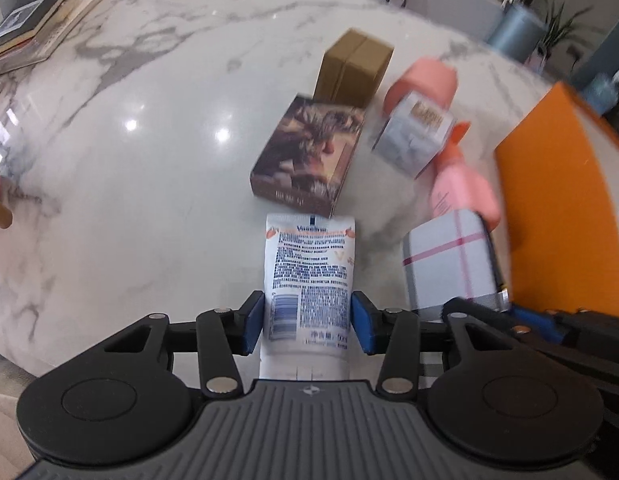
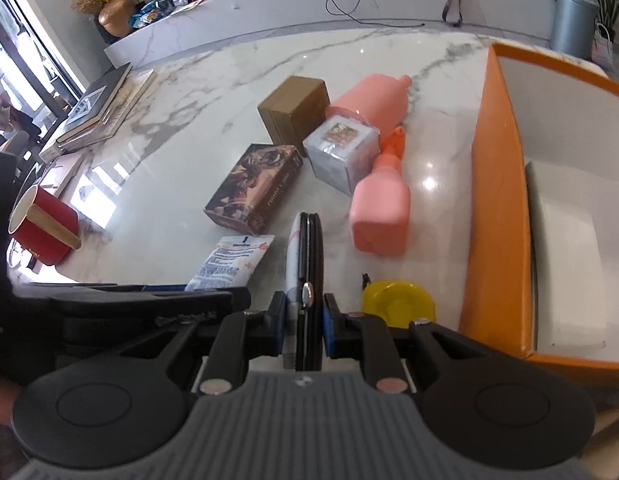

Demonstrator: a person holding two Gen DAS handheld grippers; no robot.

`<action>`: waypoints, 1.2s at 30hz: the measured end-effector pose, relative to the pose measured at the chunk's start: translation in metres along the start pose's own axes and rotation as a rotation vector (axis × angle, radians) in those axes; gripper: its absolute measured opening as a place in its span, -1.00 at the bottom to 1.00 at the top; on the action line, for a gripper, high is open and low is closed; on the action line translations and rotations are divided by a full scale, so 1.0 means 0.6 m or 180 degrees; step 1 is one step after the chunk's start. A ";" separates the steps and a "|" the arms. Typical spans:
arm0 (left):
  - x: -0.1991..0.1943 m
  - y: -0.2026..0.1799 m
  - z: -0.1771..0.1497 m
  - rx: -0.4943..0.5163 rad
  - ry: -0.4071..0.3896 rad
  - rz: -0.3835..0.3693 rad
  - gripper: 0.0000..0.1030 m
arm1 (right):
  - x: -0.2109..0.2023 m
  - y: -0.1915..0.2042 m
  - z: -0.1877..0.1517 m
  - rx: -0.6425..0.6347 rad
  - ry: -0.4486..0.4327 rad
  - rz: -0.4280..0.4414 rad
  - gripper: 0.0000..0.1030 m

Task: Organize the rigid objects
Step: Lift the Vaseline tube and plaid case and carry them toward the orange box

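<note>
Jaws: left gripper (image 1: 308, 322) clamps lotion tube (image 1: 309, 276), right gripper (image 2: 305, 322) clamps wallet (image 2: 309, 256); boxes ahead.

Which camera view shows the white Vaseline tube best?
The left wrist view. There the white Vaseline tube lies lengthwise between the jaws of the left gripper, with its printed face fully visible. In the right wrist view only its flat end shows, tilted; the left gripper's black body hides the rest.

White marble table (image 2: 213, 92) with 3 boxes (image 2: 255, 188), 2 pink bottles (image 2: 383, 208)
</note>
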State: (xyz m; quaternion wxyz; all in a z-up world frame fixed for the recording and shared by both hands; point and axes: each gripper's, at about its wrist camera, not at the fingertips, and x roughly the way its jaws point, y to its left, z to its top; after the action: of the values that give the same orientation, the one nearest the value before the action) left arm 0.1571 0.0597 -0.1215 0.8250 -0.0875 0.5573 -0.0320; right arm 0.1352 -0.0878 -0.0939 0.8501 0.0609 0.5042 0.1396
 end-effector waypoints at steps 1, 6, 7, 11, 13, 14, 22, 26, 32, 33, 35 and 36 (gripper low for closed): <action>-0.006 0.001 0.000 -0.0021 -0.0040 -0.0037 0.01 | -0.004 0.001 0.000 -0.0016 -0.0014 0.0009 -0.67; -0.031 0.009 -0.002 -0.0136 -0.0185 -0.0199 0.01 | -0.024 0.010 0.003 -0.0155 -0.0143 -0.0015 -0.67; -0.036 0.011 -0.001 -0.0163 -0.0208 -0.0224 0.00 | -0.028 0.011 0.005 -0.0176 -0.0170 -0.0019 -0.67; -0.050 0.014 0.003 -0.0209 -0.0281 -0.0281 -0.01 | -0.041 0.010 0.008 -0.0177 -0.0232 0.0001 -0.67; -0.058 0.013 0.003 -0.0214 -0.0320 -0.0296 -0.01 | -0.048 0.009 0.008 -0.0167 -0.0261 0.0005 -0.67; -0.063 0.013 0.002 -0.0218 -0.0330 -0.0327 -0.01 | -0.052 0.008 0.008 -0.0156 -0.0275 0.0010 -0.67; -0.120 -0.004 -0.004 -0.0183 -0.0559 -0.0434 -0.01 | -0.102 0.004 0.010 -0.0149 -0.0513 0.0103 -0.67; -0.157 -0.022 0.002 -0.0113 -0.0719 -0.0463 -0.01 | -0.133 0.000 0.018 -0.0147 -0.0693 0.0116 -0.67; -0.198 -0.056 0.020 -0.0006 -0.0891 -0.0512 -0.01 | -0.175 -0.025 0.035 -0.0036 -0.0918 0.0115 -0.67; -0.203 -0.062 0.023 0.0009 -0.0910 -0.0531 -0.01 | -0.182 -0.030 0.038 -0.0018 -0.0960 0.0098 -0.67; -0.213 -0.078 0.030 0.0064 -0.0961 -0.0570 -0.01 | -0.198 -0.044 0.043 0.0039 -0.1052 0.0045 -0.67; -0.219 -0.088 0.034 0.0103 -0.0987 -0.0586 -0.01 | -0.204 -0.053 0.045 0.0070 -0.1089 0.0016 -0.67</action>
State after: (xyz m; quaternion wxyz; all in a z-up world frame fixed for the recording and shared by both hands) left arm 0.1288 0.0299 0.0155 0.8959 -0.1288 0.4126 -0.1026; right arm 0.1089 -0.1535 0.0144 0.9224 0.0944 0.3534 0.1238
